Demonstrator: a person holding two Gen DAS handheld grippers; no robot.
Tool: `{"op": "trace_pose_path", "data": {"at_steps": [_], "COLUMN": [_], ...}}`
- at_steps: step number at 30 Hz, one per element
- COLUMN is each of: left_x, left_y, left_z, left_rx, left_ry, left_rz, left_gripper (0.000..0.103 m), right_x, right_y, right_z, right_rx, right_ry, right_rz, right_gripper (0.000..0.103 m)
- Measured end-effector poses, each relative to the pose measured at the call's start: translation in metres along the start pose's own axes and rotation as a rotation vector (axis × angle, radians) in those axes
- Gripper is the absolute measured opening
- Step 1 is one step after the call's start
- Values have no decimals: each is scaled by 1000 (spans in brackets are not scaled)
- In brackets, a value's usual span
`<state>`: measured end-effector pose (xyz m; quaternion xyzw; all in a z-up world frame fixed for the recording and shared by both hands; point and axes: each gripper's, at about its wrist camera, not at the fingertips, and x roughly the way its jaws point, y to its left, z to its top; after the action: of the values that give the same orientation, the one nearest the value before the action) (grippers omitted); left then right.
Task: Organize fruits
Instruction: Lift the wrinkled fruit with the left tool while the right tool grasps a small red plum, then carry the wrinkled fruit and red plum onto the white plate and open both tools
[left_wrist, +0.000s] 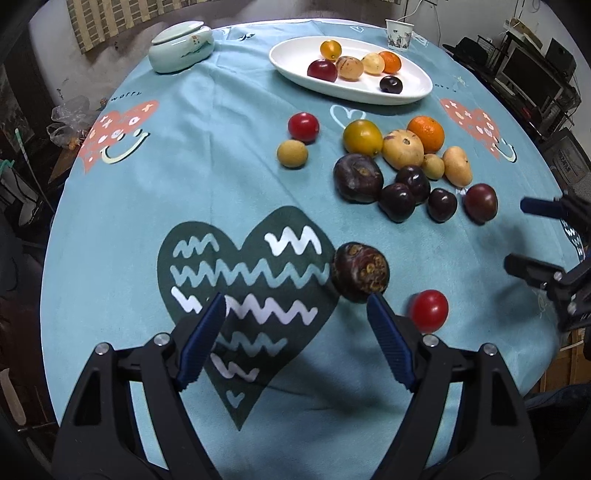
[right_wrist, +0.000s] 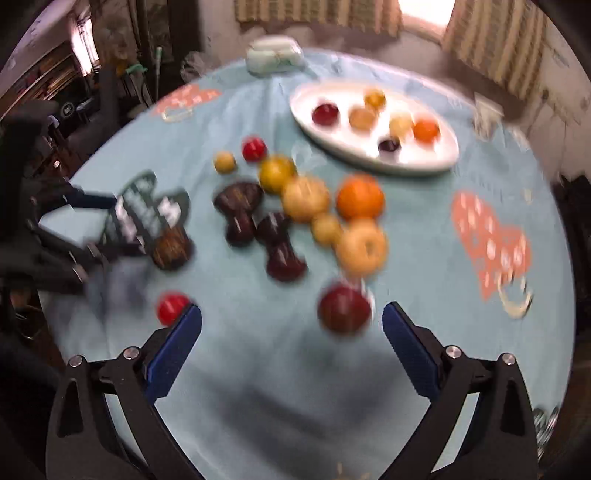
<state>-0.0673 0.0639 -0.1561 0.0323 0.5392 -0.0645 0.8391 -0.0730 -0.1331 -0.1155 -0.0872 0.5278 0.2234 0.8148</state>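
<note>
**Ana:** Teal cloth with printed hearts is covering the round table (left_wrist: 122, 206), carrying everything. Toward its far edge, the white oval ceramic platter (left_wrist: 417, 86) is already holding six small fruits, so I judge it the sorting destination.

**Ben:** And the pale green lidded ceramic jar (left_wrist: 181, 46) at the far left edge?

**Ana:** Sitting apart, playing no visible part. Between the platter and the near edge, the loose cluster of fruits (left_wrist: 402, 166) is waiting on the cloth: orange, yellow, tan and dark purple ones, touching or just beside one another.

**Ben:** What are the claws doing?

**Ana:** The left gripper (left_wrist: 295, 306) is hanging over the dark heart print near the near edge, jaws standing wide and empty. The dark brown knobbly round fruit (left_wrist: 360, 271) is lying just beyond its right finger, so it looks lined up for that one.

**Ben:** The other?

**Ana:** The right gripper (right_wrist: 291, 317) is also gaping, holding nothing; its view is blurring. A dark red round fruit (right_wrist: 343, 308) is lying just ahead between its fingers, probably its target. The small bright red round fruit (left_wrist: 428, 310) is resting near the near edge, between the two grippers.
</note>
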Motion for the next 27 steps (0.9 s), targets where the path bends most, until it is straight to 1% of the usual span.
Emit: {"op": "trace_pose_path", "data": {"at_steps": [1,2,3,5,6,8,9,10,12,14,17,18,19,21,22,23,25,27], "left_x": [2,3,4,4,3,-3,-6,-9,-12,-12,-11,-10,-9,-7,-6,-6,-3,-1], "left_y": [2,6,10,16,18,22,23,25,27,28,27,27,27,25,24,22,16,10], "left_z": [-1,-1,0,2,3,4,4,4,2,-1,-5,-5,-5,-5,-4,-3,0,3], "left_rx": [-10,-22,-38,-52,-55,-58,-61,-66,-73,-78,-81,-81,-81,-82,-79,-74,-55,-39], "left_ry": [8,15,23,25,23,8,2,-4,-8,-3,9,13,17,22,22,21,23,25], "left_rz": [2,5,10,19,25,34,36,40,47,43,38,36,35,32,27,23,18,11], "left_gripper": [80,80,80,80,80,80,81,83,86,86,86,86,87,87,87,87,87,87], "right_x": [-1,-6,-6,-2,1,15,26,34,45,54,59,59,60,59,57,56,55,51], "right_y": [-10,-11,-7,15,24,45,55,61,67,66,68,71,75,83,85,83,80,83], "right_z": [-4,-8,-8,-5,-2,5,8,10,12,17,24,24,24,23,22,21,19,15], "right_rx": [47,84,103,68,42,-12,-37,-52,-64,-48,-46,-60,-80,-123,-135,-133,-133,-167], "right_ry": [6,2,0,-6,-1,23,41,61,93,102,101,106,108,100,98,96,100,88], "right_rz": [48,122,219,333,348,352,338,327,311,300,315,323,318,291,282,277,309,286], "right_gripper": [98,98,99,99,99,96,91,82,70,67,60,51,47,47,44,41,32,31]}}
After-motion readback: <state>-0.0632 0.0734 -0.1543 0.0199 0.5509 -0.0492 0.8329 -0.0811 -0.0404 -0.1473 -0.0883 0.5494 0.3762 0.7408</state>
